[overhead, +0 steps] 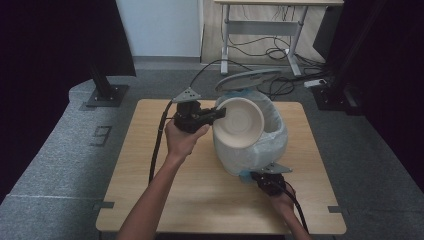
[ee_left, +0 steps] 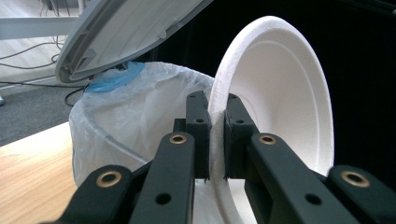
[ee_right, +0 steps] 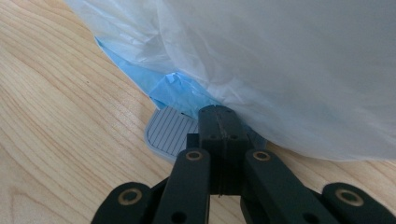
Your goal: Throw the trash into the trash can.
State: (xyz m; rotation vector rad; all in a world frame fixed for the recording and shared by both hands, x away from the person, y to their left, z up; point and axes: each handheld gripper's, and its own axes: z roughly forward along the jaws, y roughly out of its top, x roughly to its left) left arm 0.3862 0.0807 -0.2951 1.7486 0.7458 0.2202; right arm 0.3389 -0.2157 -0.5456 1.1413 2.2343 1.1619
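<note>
High view first: the left gripper (overhead: 220, 112), just above centre of the frame, has its jaws clamped on the rim of a round white foam plate (overhead: 240, 121), which stands on edge, tilted, right over the mouth of the small pedal bin lined with a translucent white plastic bag (overhead: 272, 142). The bin's grey oval lid (overhead: 248, 78) is raised behind it, toward the top of the frame. Lower right, the right gripper (overhead: 254, 175) sits low at the bin's foot on the light wooden table (overhead: 150, 200).

Over to the left gripper view: both black jaws rise from the bottom and pinch the foam plate's (ee_left: 275, 93) edge at centre frame, pads pressed on either side of the rim. The lid (ee_left: 135, 32) slants across the upper left, and the bag-lined bin (ee_left: 126, 121) sits below it.

Right gripper view now: jaws fully together at lower centre, nothing between them, their tip resting on the bin's grey ribbed foot pedal (ee_right: 169, 131). The bag (ee_right: 280, 70) billows across the upper right, with a blue liner (ee_right: 180, 91) peeking out beneath it.
</note>
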